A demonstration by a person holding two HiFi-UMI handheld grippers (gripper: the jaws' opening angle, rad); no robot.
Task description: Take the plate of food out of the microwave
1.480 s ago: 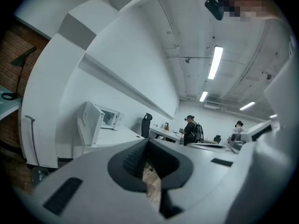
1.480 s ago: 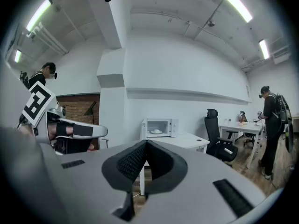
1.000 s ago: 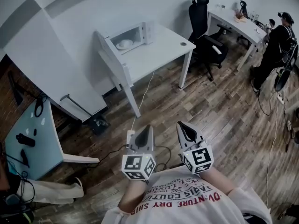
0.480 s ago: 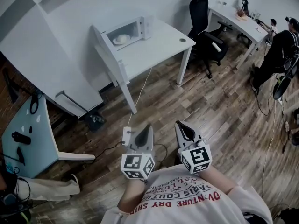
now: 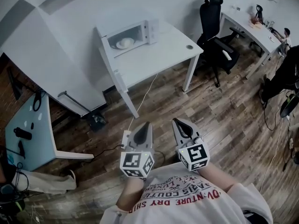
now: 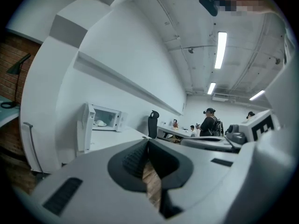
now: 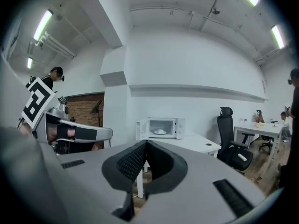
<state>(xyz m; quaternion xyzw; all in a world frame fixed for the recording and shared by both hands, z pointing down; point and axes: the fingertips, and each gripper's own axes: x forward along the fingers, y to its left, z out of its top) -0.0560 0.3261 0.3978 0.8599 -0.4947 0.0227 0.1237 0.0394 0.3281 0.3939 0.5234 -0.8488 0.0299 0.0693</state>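
The left claw (image 5: 145, 127) and right claw (image 5: 180, 124) have edged slightly nearer the surface (image 5: 161, 50), each with jaws pressed together and holding nothing, so the approach is only beginning. The plate (image 5: 124, 43) sits inside the open microwave (image 5: 140, 31), well apart from both claws.

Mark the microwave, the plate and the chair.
microwave (image 5: 152, 31), head view, on its control panel.
plate (image 5: 124, 43), head view, on its middle.
chair (image 5: 210, 20), head view, on its backrest.
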